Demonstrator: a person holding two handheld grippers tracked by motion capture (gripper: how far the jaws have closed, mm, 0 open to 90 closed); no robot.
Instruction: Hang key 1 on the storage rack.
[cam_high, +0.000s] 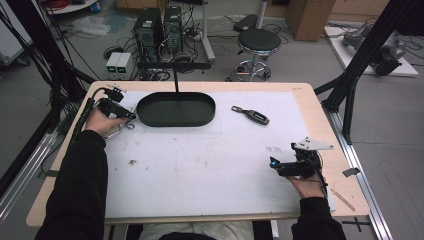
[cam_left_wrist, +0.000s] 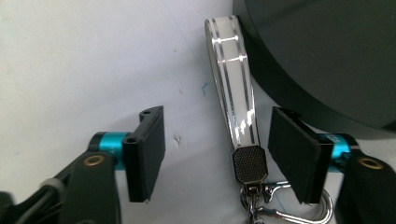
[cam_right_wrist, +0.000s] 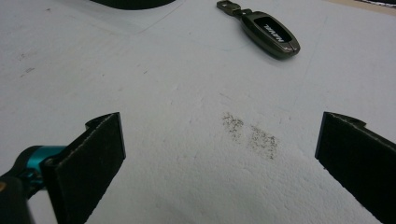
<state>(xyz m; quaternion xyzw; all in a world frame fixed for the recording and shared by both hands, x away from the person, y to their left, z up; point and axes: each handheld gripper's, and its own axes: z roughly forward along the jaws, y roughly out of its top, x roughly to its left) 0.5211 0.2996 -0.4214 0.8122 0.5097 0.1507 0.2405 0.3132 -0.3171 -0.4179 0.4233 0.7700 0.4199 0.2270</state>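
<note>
Two grippers are on the table, one in each hand of the person. We count also one black oval tray (cam_high: 176, 109), one key fob (cam_high: 252, 116) and one strap keychain (cam_left_wrist: 232, 88) with a metal clasp.

We see the left gripper (cam_high: 131, 116) at the far left of the white mat (cam_high: 200, 160), just beside the left end of the tray. Its jaws stand apart, and the keychain lies flat on the mat between them; we see no jaw touching it. The strap is white with thin dark lines, and it ends in a dark textured metal cap with a silver carabiner hook (cam_left_wrist: 280, 210) below. The wall of the tray (cam_left_wrist: 322, 51) is just beside the strap, and we cannot tell if they touch.

The right gripper (cam_high: 274, 165) is at the near right part of the mat, with a grey three-cornered plate (cam_high: 312, 145) on top. Its jaws are wide apart and hold nothing. Between them we see only the mat with a grey smudge (cam_right_wrist: 252, 135).

The key fob (cam_right_wrist: 267, 32) lies right of the tray, well apart from both grippers. In the right gripper view it is dark, with white letters which we cannot read.

From the high view the keychain is small and partly hidden by the left gripper; the left gripper view shows it clearly. Behind the table the high view shows one round stool (cam_high: 258, 42) and two computer towers (cam_high: 159, 27) on the floor
</note>
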